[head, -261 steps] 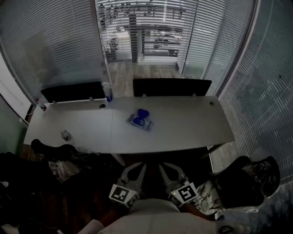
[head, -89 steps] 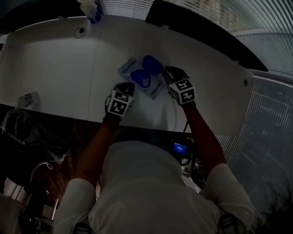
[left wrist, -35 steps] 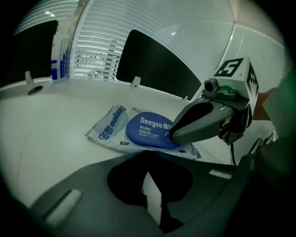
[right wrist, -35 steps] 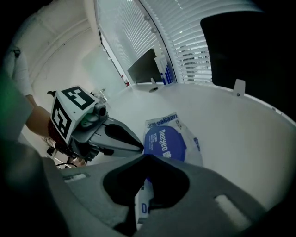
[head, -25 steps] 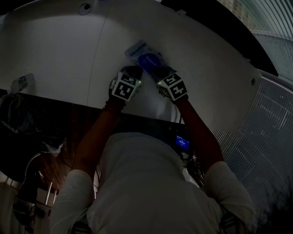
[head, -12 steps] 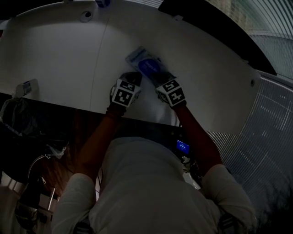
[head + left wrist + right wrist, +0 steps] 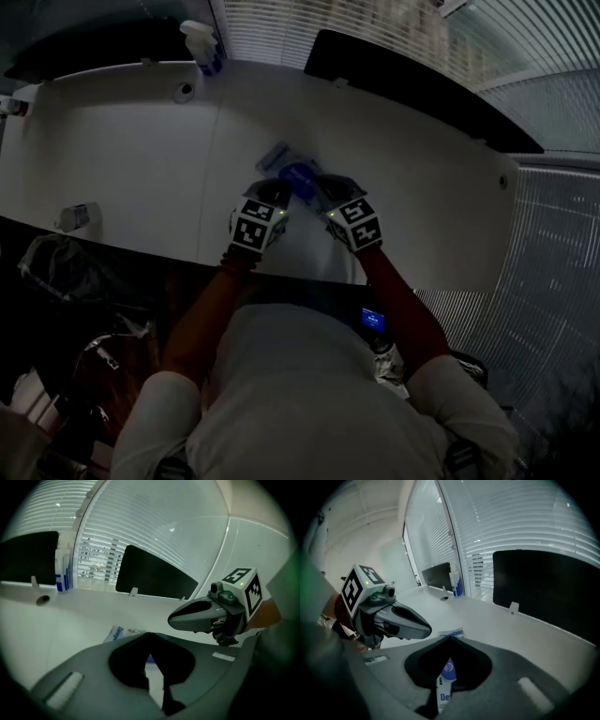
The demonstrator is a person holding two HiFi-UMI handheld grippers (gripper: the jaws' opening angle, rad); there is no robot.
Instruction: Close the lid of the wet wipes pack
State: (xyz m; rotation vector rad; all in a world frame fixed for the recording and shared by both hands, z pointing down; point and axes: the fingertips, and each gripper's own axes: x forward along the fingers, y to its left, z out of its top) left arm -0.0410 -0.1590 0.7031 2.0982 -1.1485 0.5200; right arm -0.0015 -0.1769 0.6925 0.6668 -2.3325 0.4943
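Note:
The wet wipes pack (image 7: 286, 167) lies flat on the white table (image 7: 122, 159), its blue lid (image 7: 298, 175) down on it. My left gripper (image 7: 278, 192) and right gripper (image 7: 324, 190) sit side by side at the pack's near edge, both shut with nothing held. In the left gripper view the pack's white corner (image 7: 118, 633) shows past the left gripper (image 7: 149, 635), with the right gripper's body (image 7: 206, 615) to the right. In the right gripper view the blue lid (image 7: 448, 670) shows through the slit below the right gripper (image 7: 450, 640), and the left gripper's body (image 7: 393, 617) is at left.
A spray bottle (image 7: 203, 47) stands at the table's far edge beside a round cable hole (image 7: 183, 91). Black divider panels (image 7: 422, 89) line the back. A small object (image 7: 80, 217) lies near the front left edge. Blinds cover the windows beyond.
The blue lid stood open 3.6 s ago and now lies shut. Over the last second both grippers stay at the pack's near edge while the head view tilts up.

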